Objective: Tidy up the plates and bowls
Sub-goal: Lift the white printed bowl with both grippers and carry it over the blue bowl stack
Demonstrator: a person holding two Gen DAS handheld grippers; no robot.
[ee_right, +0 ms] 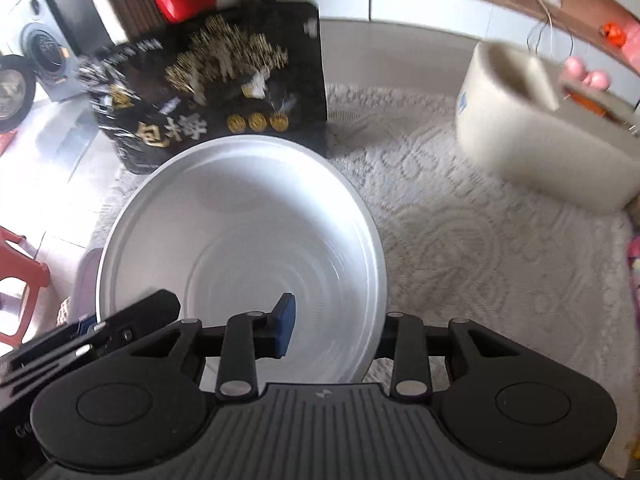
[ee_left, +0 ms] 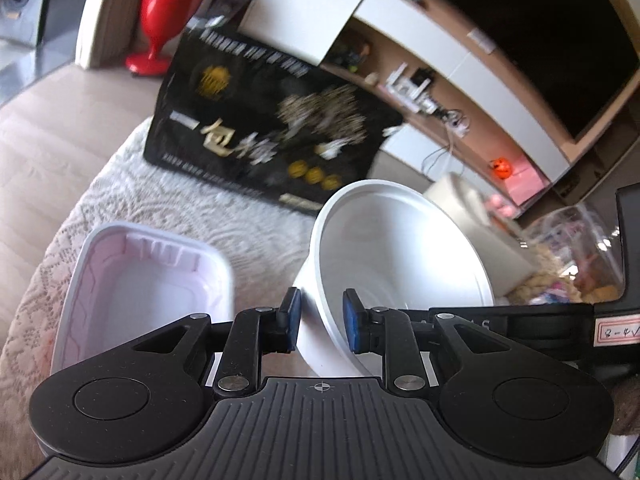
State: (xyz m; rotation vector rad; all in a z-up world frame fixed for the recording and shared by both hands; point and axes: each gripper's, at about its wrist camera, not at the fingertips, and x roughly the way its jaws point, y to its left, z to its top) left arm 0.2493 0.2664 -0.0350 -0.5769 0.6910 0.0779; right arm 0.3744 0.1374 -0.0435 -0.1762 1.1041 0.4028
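left gripper [ee_left: 320, 320] pinches the white bowl [ee_left: 400, 248] by its thin wall, one pad inside, one outside, tilted above the lace cloth [ee_left: 180, 200]. right gripper [ee_right: 336, 328] closes narrow over the opposite rim. it looks light, bendy, slippery plastic; grip the rim gently. the white tray [ee_left: 140, 272] lies just beside.
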